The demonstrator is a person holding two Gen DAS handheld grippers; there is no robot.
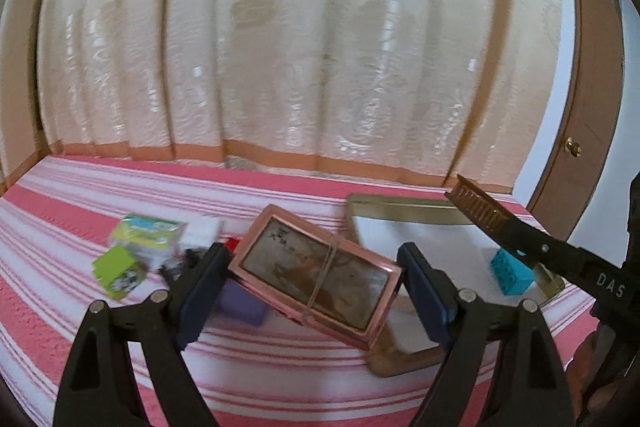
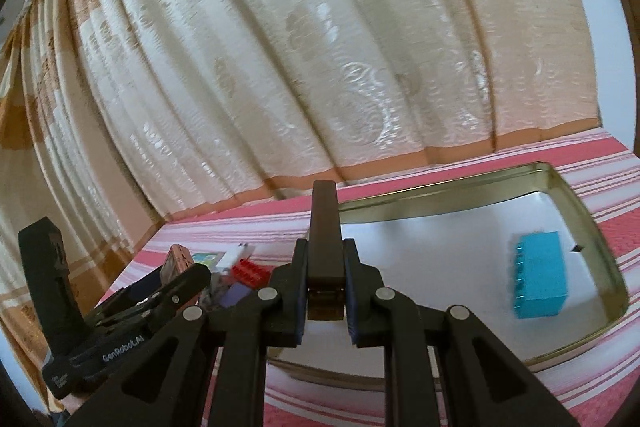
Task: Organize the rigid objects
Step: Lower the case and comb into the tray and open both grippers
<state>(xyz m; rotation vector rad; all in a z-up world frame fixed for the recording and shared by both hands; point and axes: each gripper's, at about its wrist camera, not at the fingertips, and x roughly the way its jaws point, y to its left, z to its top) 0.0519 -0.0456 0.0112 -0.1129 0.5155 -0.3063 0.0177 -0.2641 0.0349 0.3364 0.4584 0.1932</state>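
Slanting from upper left to lower right in the left wrist view, the pink case (image 1: 316,271) sits between the two pads of the left gripper (image 1: 316,291), its long axis running across the gap and its lower right corner over the near rim of the tray (image 1: 400,205). The pads stand wide apart; the left one meets the case's end, while contact on the right is not clear, so a firm hold cannot be confirmed. The right gripper (image 2: 325,291) is clamped on a brown comb (image 2: 324,227), which points straight ahead, away from the camera, above the tray. Inside the tray lies only a blue block (image 2: 538,275), near its right end. Left of the tray, on the striped cloth (image 1: 280,363), small boxes (image 1: 140,239), a red block (image 2: 250,271) and a purple piece (image 1: 240,303) are clustered.
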